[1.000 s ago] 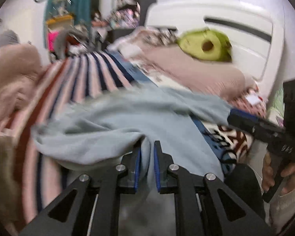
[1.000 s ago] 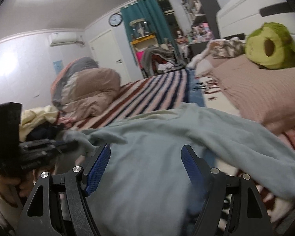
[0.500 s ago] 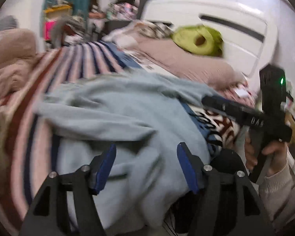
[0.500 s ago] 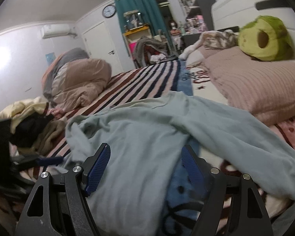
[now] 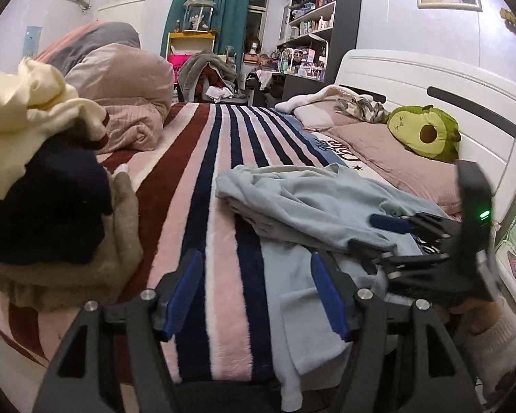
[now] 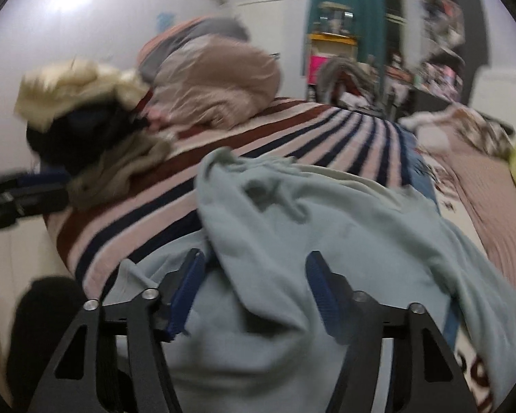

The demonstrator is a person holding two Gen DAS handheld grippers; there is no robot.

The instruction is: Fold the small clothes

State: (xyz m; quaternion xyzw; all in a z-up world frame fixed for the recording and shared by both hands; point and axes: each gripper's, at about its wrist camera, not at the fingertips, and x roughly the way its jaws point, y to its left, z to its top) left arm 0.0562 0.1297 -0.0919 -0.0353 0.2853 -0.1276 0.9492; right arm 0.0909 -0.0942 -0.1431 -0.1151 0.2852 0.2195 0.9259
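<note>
Light-blue sweatshirt point(image 5: 330, 206) lies crumpled across the striped blanket point(image 5: 223, 179) on the bed. Left tongs point(image 5: 254, 292) stand apart, just opened, with only blanket and the garment's edge between the blue pads, nothing pinched. Right tongs point(image 6: 254, 289) straddle a ridge of the blue fabric, jaws just closing in, pads not pressing yet. At ten o'clock sits a heap of clothes point(image 5: 41, 179); at two o'clock, an avocado plush point(image 5: 425, 130) on the pink pillow point(image 5: 395, 161).

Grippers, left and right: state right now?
Left gripper: open, holding nothing, jaws just opened.
Right gripper: open, closing around the light blue garment, not yet clamped.
</note>
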